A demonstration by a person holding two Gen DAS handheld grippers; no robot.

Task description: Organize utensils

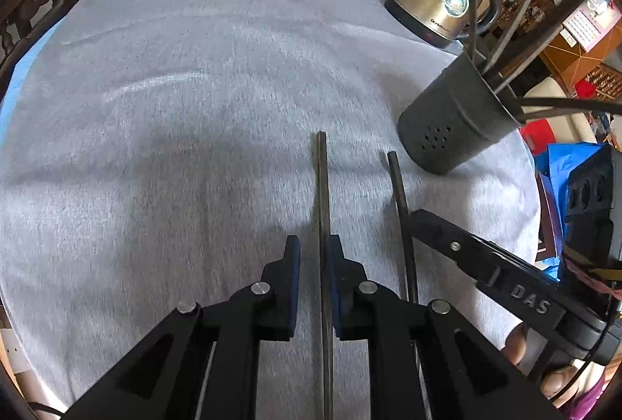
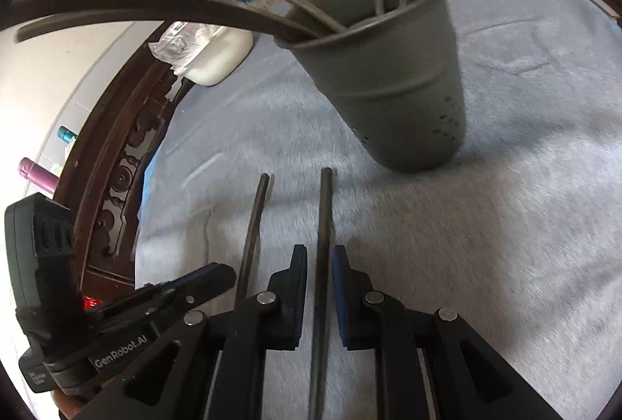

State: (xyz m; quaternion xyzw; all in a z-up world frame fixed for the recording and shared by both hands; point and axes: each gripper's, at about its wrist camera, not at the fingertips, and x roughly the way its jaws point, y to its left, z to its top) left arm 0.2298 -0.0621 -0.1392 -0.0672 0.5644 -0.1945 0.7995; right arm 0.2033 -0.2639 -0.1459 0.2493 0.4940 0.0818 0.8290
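Both hand-held grippers, left and right, stood slightly parted, each with a chopstick loose between its pads. Holder sat just beyond on the bench, already stocked. Judged mid-transfer; next needs firmer closure, then lifting tips over the rim.

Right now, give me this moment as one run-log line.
left hand-held gripper: chopstick between jaws | right hand-held gripper: chopstick between jaws | holder: upright, utensils inside | both chopsticks not yet in holder
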